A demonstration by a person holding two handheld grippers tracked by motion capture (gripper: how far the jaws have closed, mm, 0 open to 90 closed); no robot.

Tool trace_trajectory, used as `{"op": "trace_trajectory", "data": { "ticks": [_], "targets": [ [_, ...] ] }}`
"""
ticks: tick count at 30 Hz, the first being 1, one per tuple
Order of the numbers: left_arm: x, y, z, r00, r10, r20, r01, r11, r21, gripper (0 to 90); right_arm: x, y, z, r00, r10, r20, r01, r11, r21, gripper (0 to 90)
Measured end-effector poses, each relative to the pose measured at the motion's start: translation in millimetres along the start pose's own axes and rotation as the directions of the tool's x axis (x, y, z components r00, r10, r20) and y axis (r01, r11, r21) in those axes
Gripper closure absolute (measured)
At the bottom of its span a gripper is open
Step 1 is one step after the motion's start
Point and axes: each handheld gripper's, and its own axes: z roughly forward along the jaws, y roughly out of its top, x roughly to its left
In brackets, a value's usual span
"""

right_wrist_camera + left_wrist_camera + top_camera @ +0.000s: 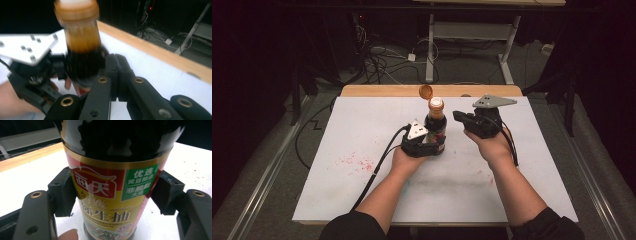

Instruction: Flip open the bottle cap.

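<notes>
A dark soy sauce bottle (435,122) with a red, gold and green label (110,195) stands upright on the white board (362,125). Its orange flip cap (426,91) hangs open above the pale spout. My left gripper (434,142) is shut on the bottle's lower body, with one pad (62,192) pressing each side of the label. My right gripper (458,116) is shut and empty, its tips just right of the bottle's shoulder. In the right gripper view the closed jaws (116,60) point beside the blurred bottle neck (81,37).
Red speckled stains (354,161) mark the board's left part. A wooden strip (377,90) runs along the far edge. Behind the table lie floor cables (377,62) and a desk frame's legs (430,50). Black cables trail from both grippers.
</notes>
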Motion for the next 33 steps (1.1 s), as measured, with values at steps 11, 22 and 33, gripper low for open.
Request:
{"op": "trace_trajectory", "data": {
  "ticks": [11,22,33],
  "targets": [
    [0.3,1.7,-0.8,1.0000,-0.010,-0.001,0.010,0.9999,0.007,27.5,-7.4,-59.4,25.5,0.9996,0.027,-0.001,-0.027,0.998,0.064,68.0],
    [12.7,-1.8,-12.5,0.9979,-0.064,-0.006,0.064,0.9920,0.109,10.0,-11.9,-91.2,32.2,0.9972,0.074,-0.010,-0.074,0.996,0.041,13.8],
    [32.3,-4.8,-52.9,0.9962,-0.056,-0.068,0.065,0.9867,0.149,0.0,-8.4,-115.2,14.8,0.9957,0.070,0.061,-0.072,0.997,0.037,0.3]
  ]
}}
